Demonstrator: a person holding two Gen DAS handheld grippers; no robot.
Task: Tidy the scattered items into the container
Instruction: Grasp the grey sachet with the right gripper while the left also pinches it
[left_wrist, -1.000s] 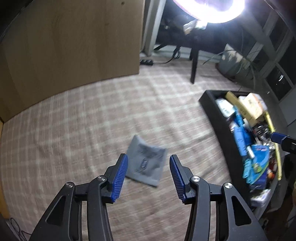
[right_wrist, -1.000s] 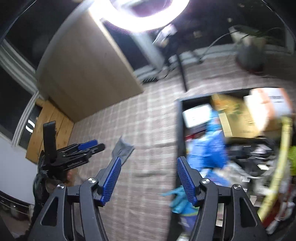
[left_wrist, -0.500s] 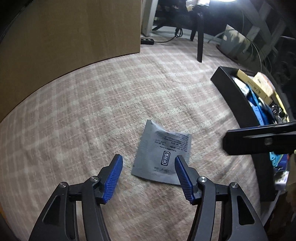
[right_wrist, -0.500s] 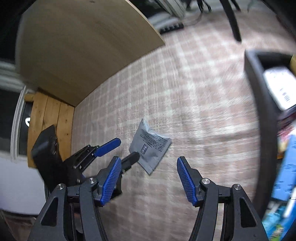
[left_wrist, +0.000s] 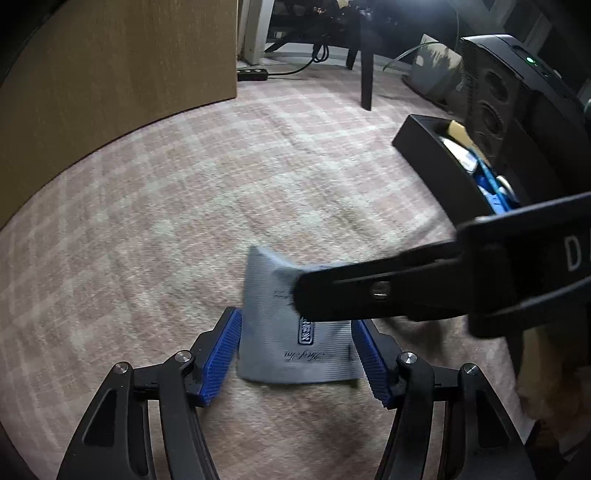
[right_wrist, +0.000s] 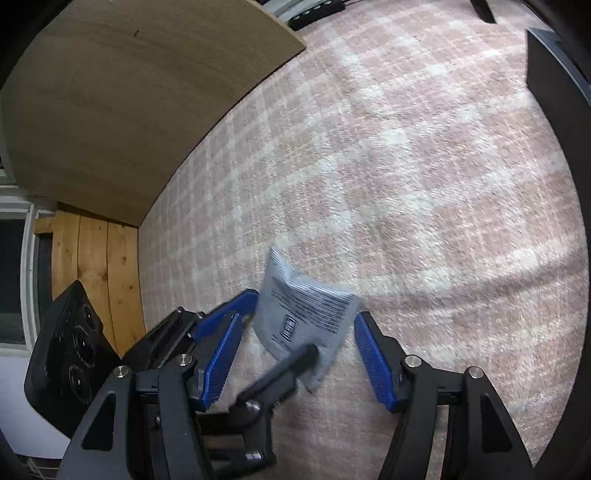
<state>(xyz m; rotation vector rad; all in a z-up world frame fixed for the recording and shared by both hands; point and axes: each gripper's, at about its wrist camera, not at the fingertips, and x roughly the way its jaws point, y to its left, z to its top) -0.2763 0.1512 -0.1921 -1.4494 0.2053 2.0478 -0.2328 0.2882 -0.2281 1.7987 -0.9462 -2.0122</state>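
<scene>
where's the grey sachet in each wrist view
Left wrist: grey sachet low centre, between the left gripper pads.
Right wrist: grey sachet low centre, ahead of the right gripper.
Shared landmark: wooden panel, upper left in both.

From my left wrist view, the right gripper's (left_wrist: 325, 295) finger hides part of the packet (left_wrist: 273, 332) and its print. The bin (left_wrist: 436, 155) is cut off by that gripper, so I can't identify its contents. The packet text is too small to read. I can't tell whether either gripper touches it.
</scene>
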